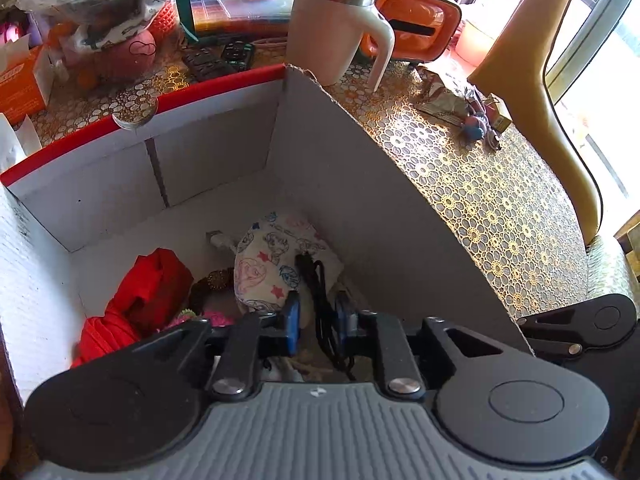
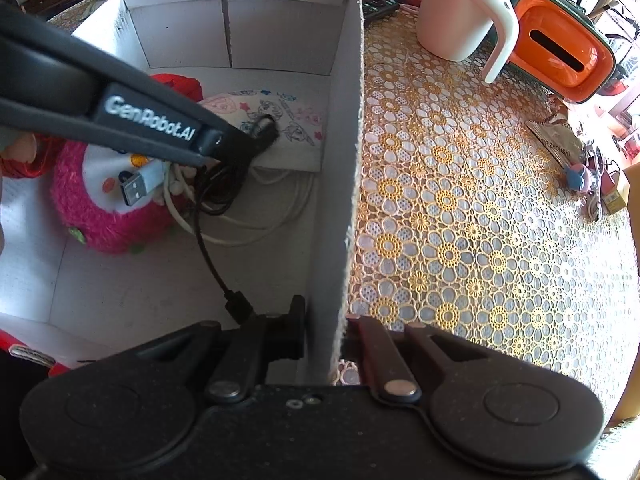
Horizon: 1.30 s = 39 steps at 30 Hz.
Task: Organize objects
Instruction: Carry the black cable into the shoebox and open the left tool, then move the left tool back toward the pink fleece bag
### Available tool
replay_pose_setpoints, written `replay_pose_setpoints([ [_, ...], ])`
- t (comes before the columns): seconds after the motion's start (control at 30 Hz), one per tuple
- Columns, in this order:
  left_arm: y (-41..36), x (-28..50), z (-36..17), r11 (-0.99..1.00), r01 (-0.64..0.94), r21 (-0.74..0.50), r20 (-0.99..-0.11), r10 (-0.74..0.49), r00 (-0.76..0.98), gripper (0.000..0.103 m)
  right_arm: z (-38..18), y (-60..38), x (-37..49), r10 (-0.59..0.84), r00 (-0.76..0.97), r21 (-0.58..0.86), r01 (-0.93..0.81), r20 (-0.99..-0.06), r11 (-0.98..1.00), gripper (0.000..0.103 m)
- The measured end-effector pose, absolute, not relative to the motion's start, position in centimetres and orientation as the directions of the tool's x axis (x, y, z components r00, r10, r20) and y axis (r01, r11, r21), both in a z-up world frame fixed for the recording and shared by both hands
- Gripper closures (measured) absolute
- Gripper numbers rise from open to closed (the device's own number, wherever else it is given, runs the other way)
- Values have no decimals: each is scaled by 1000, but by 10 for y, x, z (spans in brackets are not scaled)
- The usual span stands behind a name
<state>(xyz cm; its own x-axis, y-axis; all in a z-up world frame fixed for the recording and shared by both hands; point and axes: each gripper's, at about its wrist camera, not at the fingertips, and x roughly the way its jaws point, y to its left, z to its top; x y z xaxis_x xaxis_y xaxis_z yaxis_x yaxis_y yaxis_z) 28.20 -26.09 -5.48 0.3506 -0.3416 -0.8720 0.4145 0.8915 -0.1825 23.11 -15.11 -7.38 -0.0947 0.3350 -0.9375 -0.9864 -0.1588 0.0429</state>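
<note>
A white cardboard box (image 1: 208,160) with a red rim stands on the table. Inside lie a red cloth (image 1: 148,292), a cartoon-print pouch (image 1: 272,256), a pink plush toy (image 2: 100,216), a white USB cable (image 2: 138,186) and a black cable (image 2: 218,192). My left gripper (image 1: 318,320) reaches down into the box with its blue pads slightly apart; the black cable (image 1: 320,300) runs loose between them. In the right wrist view the left gripper (image 2: 262,134) shows as a black arm over the pouch (image 2: 292,120). My right gripper (image 2: 326,330) is shut on the box's right wall (image 2: 338,200).
On the lace tablecloth (image 2: 460,220) right of the box stand a pink mug (image 2: 456,12) and an orange appliance (image 2: 560,52). A snack wrapper (image 2: 556,140) and a small toy (image 2: 580,178) lie at the far right. Remotes (image 1: 218,58) and a bead case (image 1: 240,12) sit behind the box.
</note>
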Motion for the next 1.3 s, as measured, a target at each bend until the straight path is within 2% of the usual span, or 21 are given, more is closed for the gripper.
replay_pose_setpoints([
  [0.03, -260, 280, -53, 891, 416, -183, -869, -345, 356, 69, -74, -151, 231, 335, -95, 44, -986, -937, -158, 97],
  [0.1, -257, 276, -47, 891, 417, -181, -858, -350, 376, 48, -74, -152, 230, 336, -96, 46, -987, -937, -156, 96],
  [0.13, -255, 274, -44, 890, 417, -183, -852, -355, 384, 46, -74, -152, 229, 336, -97, 47, -987, -937, -155, 96],
  [0.53, -207, 239, 2, 906, 386, -176, -816, -354, 458, 45, -73, -153, 222, 337, -95, 45, -987, -937, -154, 96],
  [0.87, -121, 195, 42, 923, 365, -120, -787, -312, 532, 30, -75, -151, 225, 333, -100, 51, -987, -937, -153, 96],
  [1.0, -79, 185, 46, 945, 312, -97, -783, -266, 563, 24, -73, -154, 230, 328, -103, 57, -988, -939, -147, 95],
  [1.3, -11, 160, 29, 976, 207, -63, -798, -174, 577, 23, -81, -140, 238, 324, -104, 60, -988, -940, -143, 95],
])
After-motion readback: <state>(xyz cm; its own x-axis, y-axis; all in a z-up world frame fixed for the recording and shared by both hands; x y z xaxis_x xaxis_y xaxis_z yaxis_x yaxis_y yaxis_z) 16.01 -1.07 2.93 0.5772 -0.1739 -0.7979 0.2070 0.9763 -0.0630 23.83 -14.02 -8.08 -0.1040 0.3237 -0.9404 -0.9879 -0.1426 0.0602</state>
